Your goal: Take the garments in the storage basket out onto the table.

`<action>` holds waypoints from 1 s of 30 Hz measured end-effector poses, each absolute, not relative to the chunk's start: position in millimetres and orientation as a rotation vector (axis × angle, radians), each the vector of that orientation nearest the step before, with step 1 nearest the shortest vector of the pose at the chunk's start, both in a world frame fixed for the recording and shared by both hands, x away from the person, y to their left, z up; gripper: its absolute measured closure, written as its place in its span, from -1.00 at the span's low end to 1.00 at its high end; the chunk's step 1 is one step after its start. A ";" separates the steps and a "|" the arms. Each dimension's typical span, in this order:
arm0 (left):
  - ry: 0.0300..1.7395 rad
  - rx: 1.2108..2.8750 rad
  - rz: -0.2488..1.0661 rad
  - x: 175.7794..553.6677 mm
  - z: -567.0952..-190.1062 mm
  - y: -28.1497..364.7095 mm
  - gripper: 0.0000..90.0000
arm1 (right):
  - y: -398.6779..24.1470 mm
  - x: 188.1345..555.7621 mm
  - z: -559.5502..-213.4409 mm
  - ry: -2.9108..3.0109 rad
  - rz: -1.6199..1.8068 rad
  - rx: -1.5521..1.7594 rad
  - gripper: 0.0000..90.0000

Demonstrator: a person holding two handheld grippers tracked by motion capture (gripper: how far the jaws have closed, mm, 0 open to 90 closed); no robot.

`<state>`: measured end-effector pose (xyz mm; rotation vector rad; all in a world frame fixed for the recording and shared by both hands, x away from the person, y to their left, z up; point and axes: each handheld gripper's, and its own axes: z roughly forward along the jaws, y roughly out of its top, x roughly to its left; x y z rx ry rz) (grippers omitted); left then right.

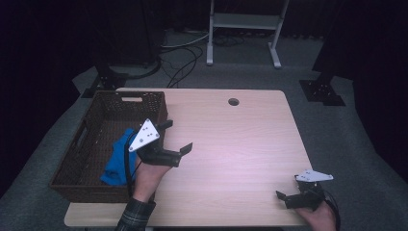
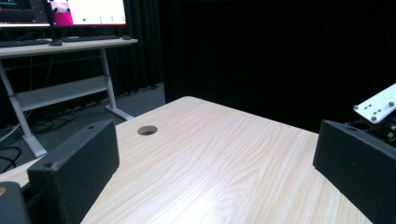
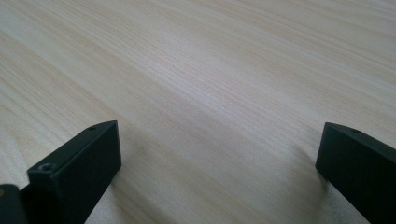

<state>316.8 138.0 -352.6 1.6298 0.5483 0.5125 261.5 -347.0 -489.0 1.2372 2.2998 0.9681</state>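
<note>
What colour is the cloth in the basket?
Bright blue cloth, clearest in the high view, inside the brown wicker basket.

Two black two-jaw grippers: the left gripper (image 1: 178,137) and right gripper (image 1: 287,194) each carry a grey three-cornered screwed plate and black cable; a plaid sleeve (image 1: 136,215) sits at six o'clock.

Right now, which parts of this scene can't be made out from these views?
- Blue cloth: high view, its near end hidden behind the left claw and hand.
- Basket floor: too dark to check.
- Right claw: high view, hand cut off by the bottom edge.
- Monitors: left gripper view, cropped at top, unreadable.
</note>
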 end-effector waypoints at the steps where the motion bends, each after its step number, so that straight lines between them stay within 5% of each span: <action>1: 0.548 1.628 0.514 318.1 -352.3 138.9 -1.00 | -347.0 261.5 -489.0 2.299 0.967 1.238 -1.00; 30: 0.561 1.626 0.483 324.8 -354.4 153.8 -1.00 | -347.2 262.1 -489.0 2.294 0.964 1.245 -1.00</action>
